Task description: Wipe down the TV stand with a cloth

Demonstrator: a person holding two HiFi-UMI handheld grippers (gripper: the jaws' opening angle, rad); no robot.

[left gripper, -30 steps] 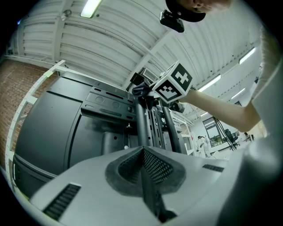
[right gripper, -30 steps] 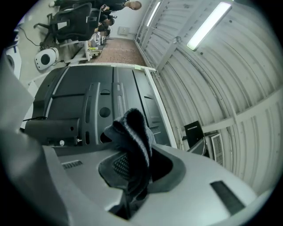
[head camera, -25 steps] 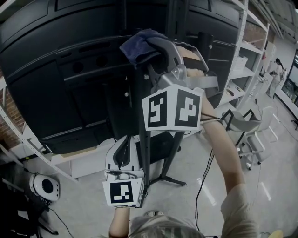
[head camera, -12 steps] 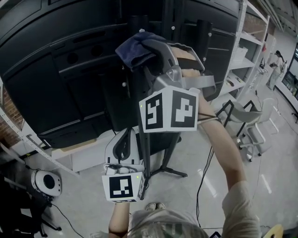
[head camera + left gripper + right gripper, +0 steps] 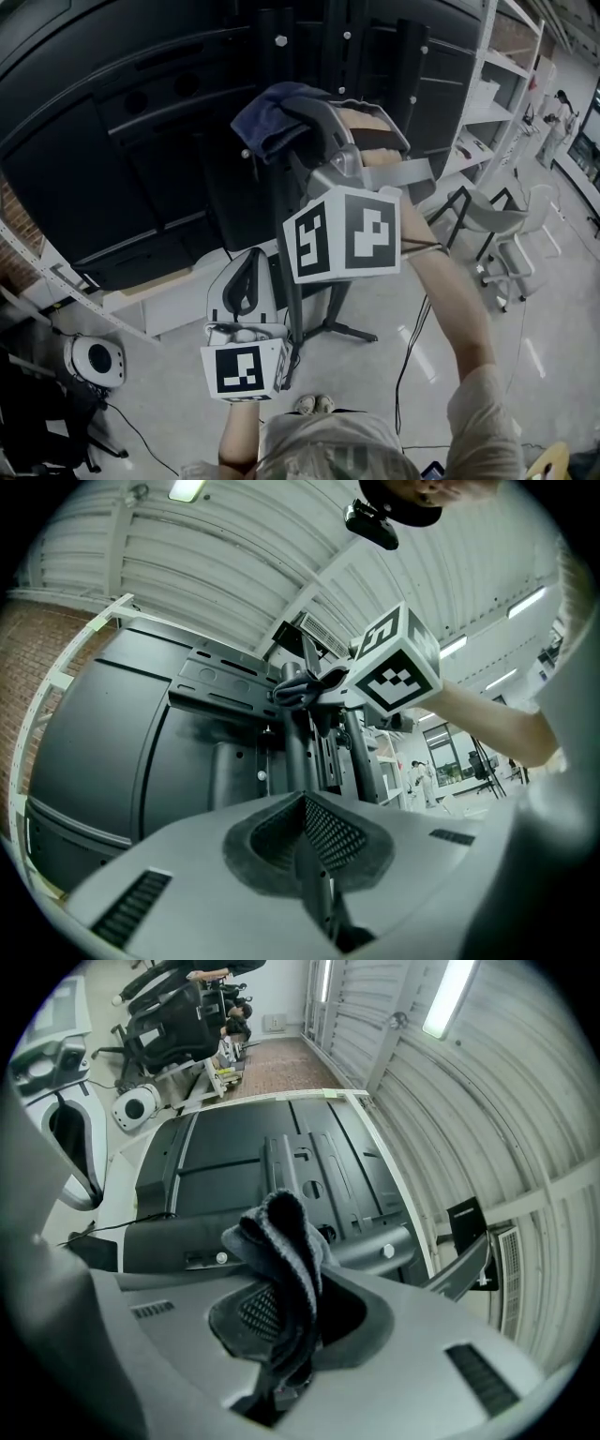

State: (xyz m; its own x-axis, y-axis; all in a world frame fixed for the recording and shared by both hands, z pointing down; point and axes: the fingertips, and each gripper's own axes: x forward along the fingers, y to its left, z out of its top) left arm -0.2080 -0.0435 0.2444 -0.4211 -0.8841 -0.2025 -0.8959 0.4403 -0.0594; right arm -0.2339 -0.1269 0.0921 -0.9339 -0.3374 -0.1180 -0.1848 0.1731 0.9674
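R claw [image 5: 305, 117] clamped on cloth [image 5: 265, 120], held up by TV stand [image 5: 274, 211], L claw [image 5: 303, 803] pinched together, empty

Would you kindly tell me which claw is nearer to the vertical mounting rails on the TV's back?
Right. The right claw, shut on the blue cloth, is raised close by the mounting rails; the left claw, shut and empty, hangs well lower, beside the stand's pole.

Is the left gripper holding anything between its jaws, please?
No, the left gripper has its jaws pressed together with nothing between them.
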